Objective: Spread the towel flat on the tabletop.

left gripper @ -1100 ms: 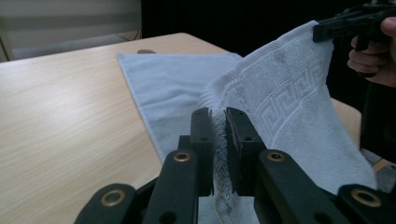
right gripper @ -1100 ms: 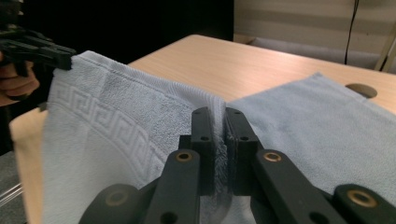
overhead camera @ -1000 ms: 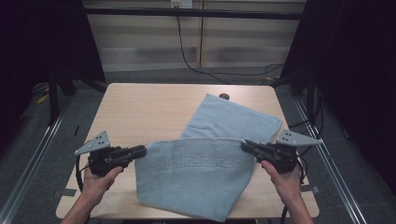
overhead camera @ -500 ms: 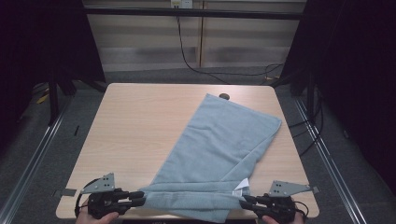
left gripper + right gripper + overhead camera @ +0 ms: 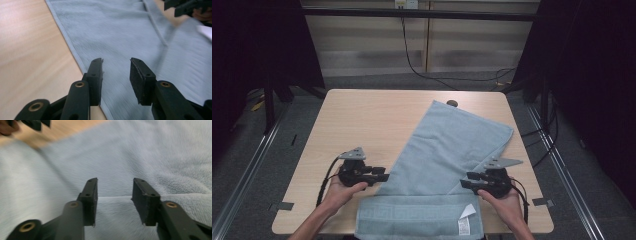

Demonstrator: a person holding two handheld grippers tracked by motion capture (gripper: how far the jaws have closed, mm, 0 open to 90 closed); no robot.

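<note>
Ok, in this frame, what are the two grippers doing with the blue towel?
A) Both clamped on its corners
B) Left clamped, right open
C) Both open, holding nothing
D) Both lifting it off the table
C: the left gripper and right gripper each show parted jaws with nothing between them, over the towel lying on the table.

surface: wooden table (image 5: 362, 120) | on it: light-blue towel (image 5: 447, 150)

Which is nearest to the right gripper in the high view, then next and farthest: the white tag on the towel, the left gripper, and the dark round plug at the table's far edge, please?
From the right gripper:
1. White tag, just below it on the towel's near fold.
2. Left gripper, across the towel to the left.
3. Dark round plug, at the table's far edge.
</note>
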